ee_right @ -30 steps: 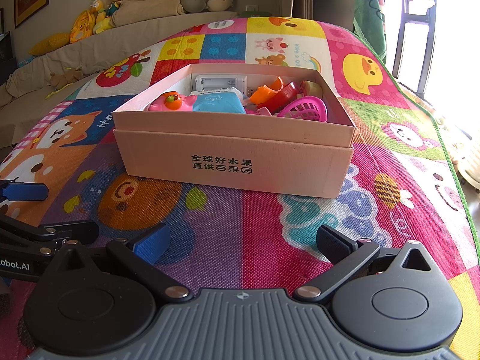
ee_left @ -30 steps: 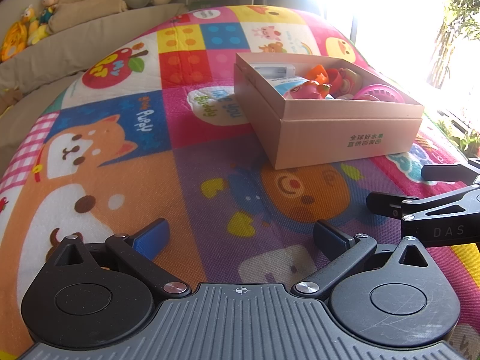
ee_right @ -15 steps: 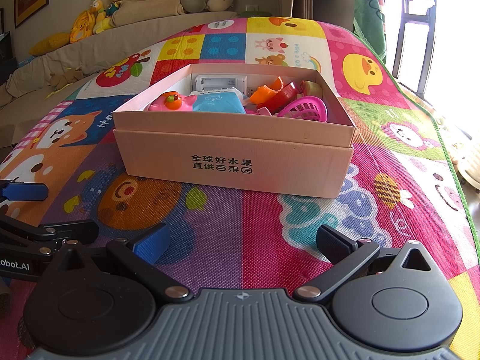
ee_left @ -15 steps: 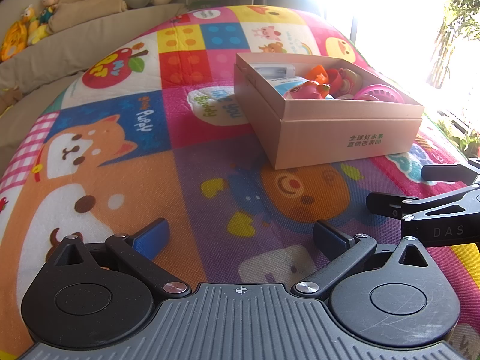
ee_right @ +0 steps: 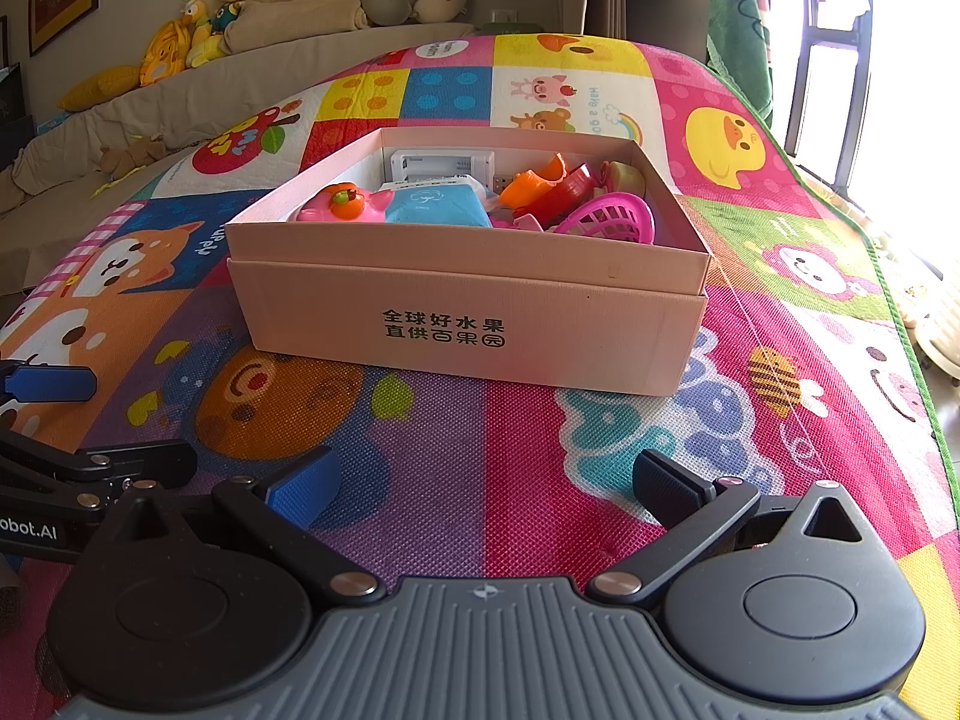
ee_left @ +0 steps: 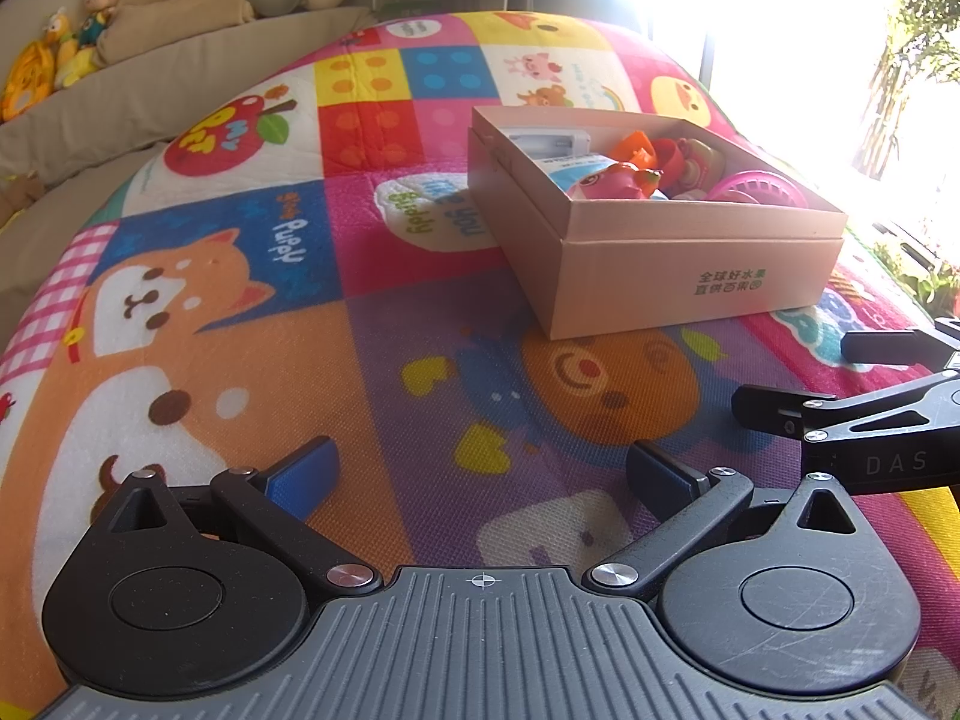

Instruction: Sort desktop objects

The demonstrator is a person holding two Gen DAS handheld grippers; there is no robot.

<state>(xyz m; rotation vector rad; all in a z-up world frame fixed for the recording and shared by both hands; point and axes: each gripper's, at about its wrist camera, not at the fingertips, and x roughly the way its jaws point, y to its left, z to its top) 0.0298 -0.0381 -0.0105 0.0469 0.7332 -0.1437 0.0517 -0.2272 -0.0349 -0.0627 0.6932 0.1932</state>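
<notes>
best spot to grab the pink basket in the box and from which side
Take the pink basket by its upturned rim, coming from above with the right gripper. It lies tilted in the box's right front corner, so the walls block any side approach, and its open lattice rim gives thin edges to pinch.

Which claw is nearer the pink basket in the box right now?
Right, by a little. The right claw faces the box's printed side, with the pink basket just behind that wall. The left claw sits off the box's left corner, open like the right.

Colourful cartoon play mat (ee_right: 540, 480) under one pink cardboard box (ee_right: 468, 312).
</notes>
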